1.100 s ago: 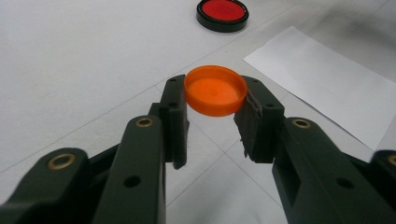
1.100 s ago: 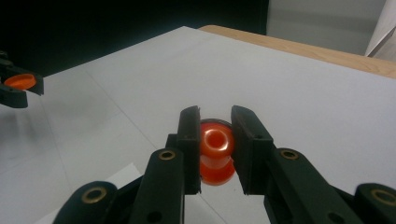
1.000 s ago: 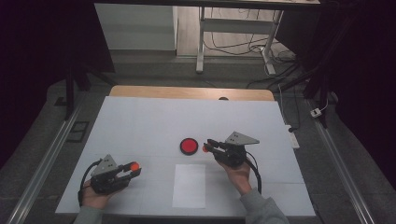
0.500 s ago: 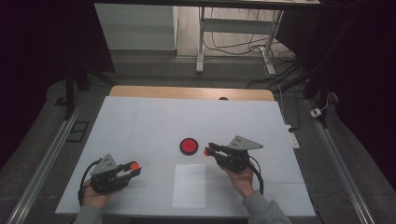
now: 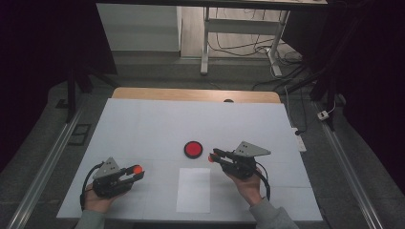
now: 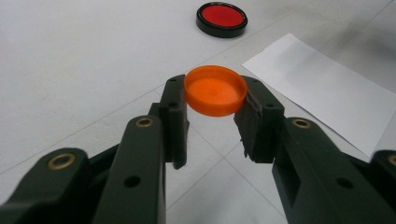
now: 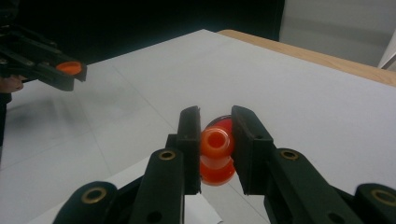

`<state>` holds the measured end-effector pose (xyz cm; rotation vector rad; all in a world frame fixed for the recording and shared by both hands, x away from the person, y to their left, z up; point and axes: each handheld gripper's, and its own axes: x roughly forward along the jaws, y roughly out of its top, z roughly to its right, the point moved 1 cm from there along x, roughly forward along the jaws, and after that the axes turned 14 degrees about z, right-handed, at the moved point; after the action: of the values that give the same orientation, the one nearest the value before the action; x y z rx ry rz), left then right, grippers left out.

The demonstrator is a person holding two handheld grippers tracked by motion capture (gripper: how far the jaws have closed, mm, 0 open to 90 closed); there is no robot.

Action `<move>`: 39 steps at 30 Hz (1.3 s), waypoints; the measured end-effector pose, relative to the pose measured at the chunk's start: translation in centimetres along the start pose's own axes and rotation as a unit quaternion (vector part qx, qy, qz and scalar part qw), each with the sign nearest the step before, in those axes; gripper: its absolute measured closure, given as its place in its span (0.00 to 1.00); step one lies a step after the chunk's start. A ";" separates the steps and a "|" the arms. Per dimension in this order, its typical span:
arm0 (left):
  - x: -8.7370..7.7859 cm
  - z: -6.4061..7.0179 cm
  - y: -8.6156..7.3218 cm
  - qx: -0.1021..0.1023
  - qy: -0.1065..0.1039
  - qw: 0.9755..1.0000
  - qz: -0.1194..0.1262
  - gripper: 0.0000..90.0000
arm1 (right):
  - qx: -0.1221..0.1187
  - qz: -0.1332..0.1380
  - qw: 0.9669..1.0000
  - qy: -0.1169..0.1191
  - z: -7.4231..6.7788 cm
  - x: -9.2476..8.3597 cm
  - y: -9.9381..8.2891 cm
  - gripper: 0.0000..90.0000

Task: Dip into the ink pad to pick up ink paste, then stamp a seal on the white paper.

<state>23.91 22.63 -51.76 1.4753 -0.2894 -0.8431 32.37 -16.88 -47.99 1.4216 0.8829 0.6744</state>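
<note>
Jaws of left gripper (image 6: 215,116) clamped on shallow orange plastic cap (image 6: 215,89), held level above white table (image 5: 143,129), front left. Jaws of right gripper (image 7: 215,149) clamped on small orange-red plastic spool-shaped piece (image 7: 216,156), beside round red disc with black rim (image 5: 193,149). White paper sheet (image 5: 194,190) flat between hands.

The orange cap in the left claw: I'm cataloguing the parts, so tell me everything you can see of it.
The orange cap is a small round, shallow lid of smooth, plastic-looking material, with a flat floor and a low raised rim. It lies level with its hollow side up, pinched at opposite sides of its rim between the two black jaws of the left claw, above the white table and clear of it. In the high view it shows as an orange dot at that claw's tip.
</note>
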 end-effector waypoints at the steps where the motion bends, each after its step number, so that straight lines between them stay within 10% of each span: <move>1: 0.0 0.0 0.0 -0.001 0.000 1.000 0.000 0.72 | 0.000 -0.001 1.000 0.002 -0.1 -0.1 0.0 0.81; 39: 0.2 0.1 0.0 0.003 -0.003 1.000 -0.003 0.72 | 0.000 -0.013 0.999 0.044 -2.2 -0.1 -0.6 0.81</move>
<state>23.98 22.43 -51.79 1.4797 -0.2918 -0.8522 30.38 -15.83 -48.46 1.3865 0.9692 0.7214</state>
